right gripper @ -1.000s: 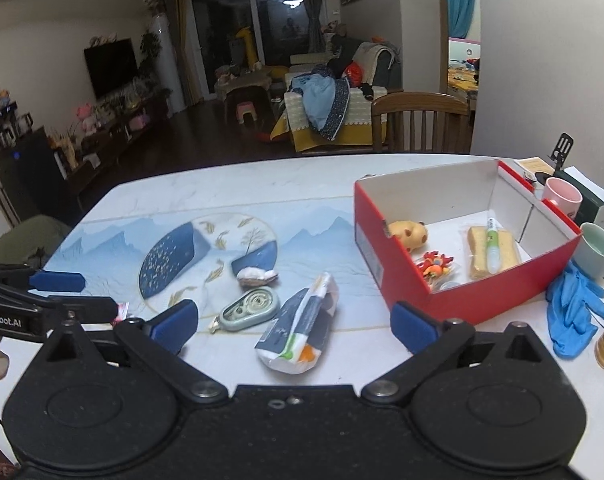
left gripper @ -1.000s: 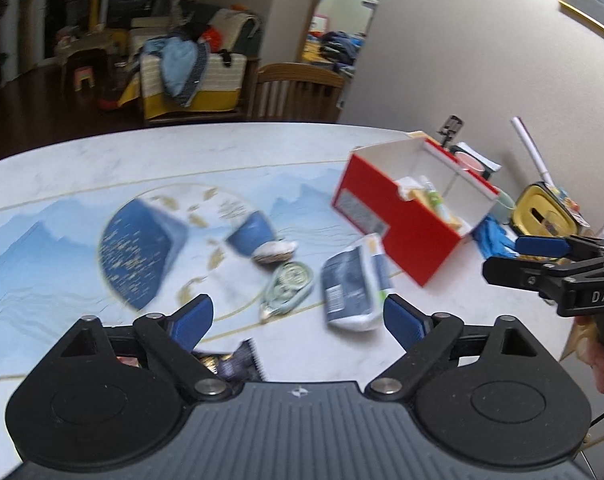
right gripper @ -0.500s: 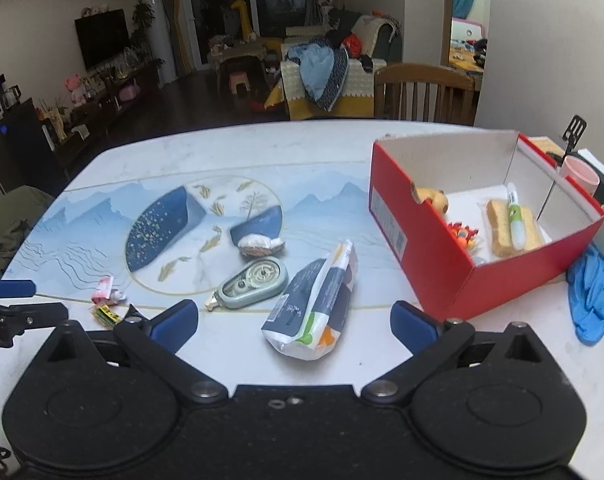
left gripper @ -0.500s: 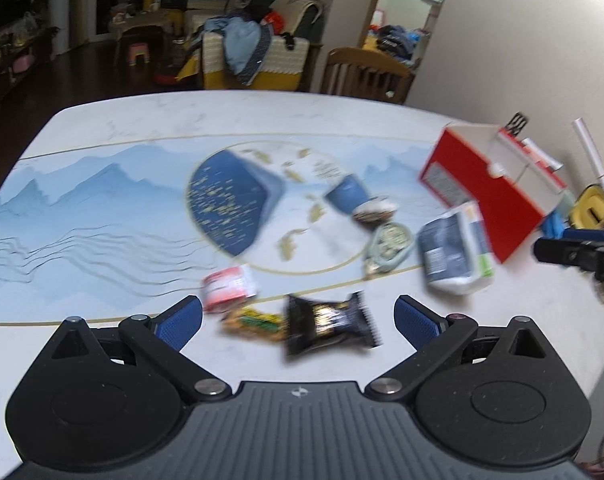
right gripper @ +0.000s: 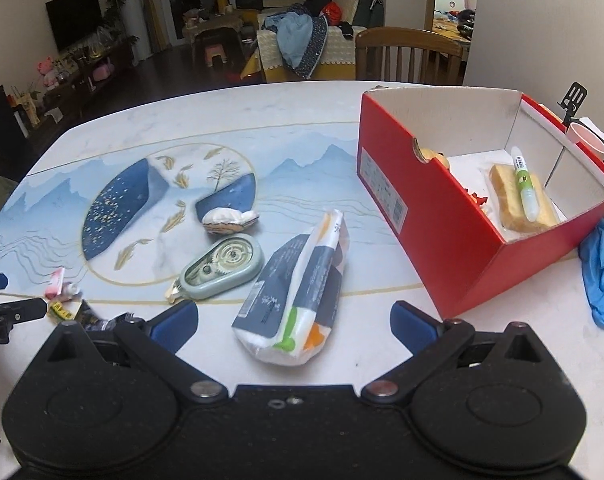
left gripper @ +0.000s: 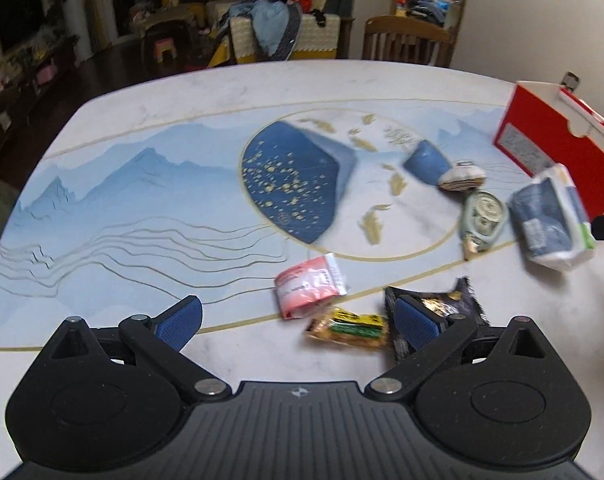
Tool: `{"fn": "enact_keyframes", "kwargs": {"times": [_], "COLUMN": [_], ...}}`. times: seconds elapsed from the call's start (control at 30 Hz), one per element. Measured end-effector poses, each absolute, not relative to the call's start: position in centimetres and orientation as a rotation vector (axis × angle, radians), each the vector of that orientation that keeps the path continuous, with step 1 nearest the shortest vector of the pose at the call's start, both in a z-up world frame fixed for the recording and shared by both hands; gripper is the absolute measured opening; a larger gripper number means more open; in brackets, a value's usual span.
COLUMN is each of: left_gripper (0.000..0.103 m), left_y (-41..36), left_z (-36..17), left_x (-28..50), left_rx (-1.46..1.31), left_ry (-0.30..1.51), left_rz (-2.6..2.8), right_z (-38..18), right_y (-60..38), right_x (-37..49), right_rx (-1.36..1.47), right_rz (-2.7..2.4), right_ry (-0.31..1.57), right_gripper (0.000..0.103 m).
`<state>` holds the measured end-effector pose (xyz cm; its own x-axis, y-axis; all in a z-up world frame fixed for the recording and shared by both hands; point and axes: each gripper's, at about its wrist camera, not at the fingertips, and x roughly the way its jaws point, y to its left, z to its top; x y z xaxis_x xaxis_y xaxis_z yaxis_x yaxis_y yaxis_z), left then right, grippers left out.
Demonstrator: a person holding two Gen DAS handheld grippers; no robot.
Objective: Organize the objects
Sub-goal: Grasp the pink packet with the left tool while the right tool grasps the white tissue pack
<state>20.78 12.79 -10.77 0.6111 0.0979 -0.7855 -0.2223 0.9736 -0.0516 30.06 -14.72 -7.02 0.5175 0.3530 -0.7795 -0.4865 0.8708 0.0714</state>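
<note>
Approach step: your left gripper (left gripper: 297,320) and right gripper (right gripper: 293,322) both gape empty, tissue pack (right gripper: 297,292) near the right one, left of the red box (right gripper: 454,240); close on the pack next.

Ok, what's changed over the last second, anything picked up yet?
Nothing picked up. Both grippers dropped closer to the table: left gripper, jaws just opened wider and empty, now over the snack packets; right gripper open over the tissue pack. Red box, tape dispenser and the rest unmoved.
</note>
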Motion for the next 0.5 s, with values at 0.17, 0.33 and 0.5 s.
{"fn": "enact_keyframes", "kwargs": {"times": [0.17, 0.33, 0.5], "left_gripper": [0.102, 0.102, 0.102], "left_y": [13.8, 14.2, 14.7], "left_z": [-11.9, -12.8, -13.5], "left_x": [22.1, 23.6, 24.8], "left_rx": [-0.235, -0.276, -0.301], "left_ry": [0.925, 0.952, 0.978], "left_rz": [0.177, 0.182, 0.186], "right_z": [-7.5, -8.5, -9.8], "right_y": [-14.0, -13.3, -12.6], "right_x": [30.9, 32.0, 33.1], "right_rx": [-0.169, -0.180, -0.187], "right_rz": [0.509, 0.494, 0.471], "right_ry": [0.905, 0.930, 0.958], "right_gripper": [0.102, 0.101, 0.098]}}
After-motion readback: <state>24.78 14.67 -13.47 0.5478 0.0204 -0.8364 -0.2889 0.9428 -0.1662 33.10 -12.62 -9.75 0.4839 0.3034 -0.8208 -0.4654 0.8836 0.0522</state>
